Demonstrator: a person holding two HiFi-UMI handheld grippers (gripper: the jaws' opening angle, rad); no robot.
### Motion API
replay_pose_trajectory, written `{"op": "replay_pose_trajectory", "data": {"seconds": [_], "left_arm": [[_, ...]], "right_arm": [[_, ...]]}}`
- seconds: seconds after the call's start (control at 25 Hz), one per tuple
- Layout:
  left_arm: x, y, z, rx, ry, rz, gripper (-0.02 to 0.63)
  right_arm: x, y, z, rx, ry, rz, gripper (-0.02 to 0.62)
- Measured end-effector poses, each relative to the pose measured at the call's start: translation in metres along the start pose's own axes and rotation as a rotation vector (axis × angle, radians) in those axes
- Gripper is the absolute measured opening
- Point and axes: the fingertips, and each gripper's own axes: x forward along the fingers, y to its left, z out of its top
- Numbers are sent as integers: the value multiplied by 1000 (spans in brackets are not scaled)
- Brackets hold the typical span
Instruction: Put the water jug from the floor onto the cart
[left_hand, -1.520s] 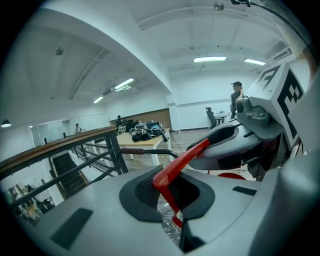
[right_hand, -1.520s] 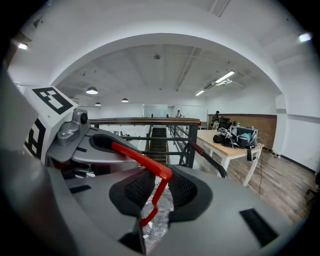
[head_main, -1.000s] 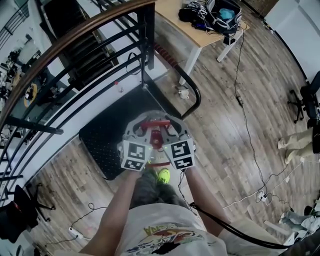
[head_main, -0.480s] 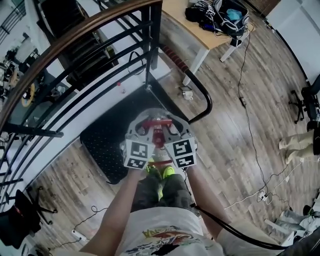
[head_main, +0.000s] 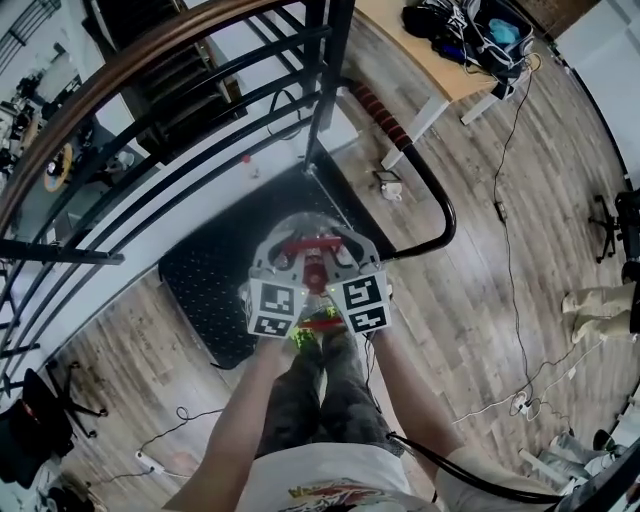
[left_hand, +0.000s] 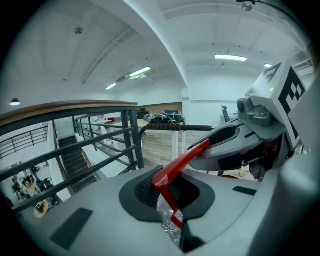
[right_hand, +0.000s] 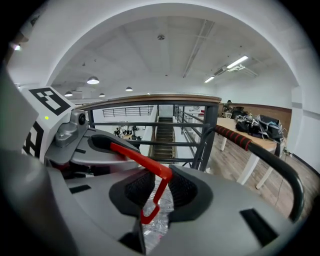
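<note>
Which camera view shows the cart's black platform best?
The head view: the platform shows from above beside the railing, partly hidden by the water jug. Both gripper views show only the cart's handle, not the platform.

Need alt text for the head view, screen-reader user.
The left gripper and right gripper both clamp the red plastic handle of a clear plastic water jug over a black flat cart on wood flooring. A black metal railing runs at upper left.

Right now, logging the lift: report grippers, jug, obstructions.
Left gripper and right gripper both shut on the red handle. Water jug over the cart deck, touchdown unconfirmed. Push bar and railing stand apart from it.
</note>
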Motion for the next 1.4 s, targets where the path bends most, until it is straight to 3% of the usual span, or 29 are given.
{"op": "replay_pose_trajectory", "data": {"seconds": [0.32, 0.96, 1.16, 1.4], "left_arm": [[34, 27, -48, -58, 56, 36, 32], [104, 79, -105, -104, 108, 105, 32], [125, 99, -105, -110, 71, 135, 32], [152, 119, -103, -106, 96, 130, 32]], "right_arm": [[58, 1, -31, -2, 48, 73, 86], [157, -14, -68, 20, 100, 163, 86], [183, -23, -64, 35, 73, 171, 86], [212, -39, -57, 21, 66, 182, 86]]}}
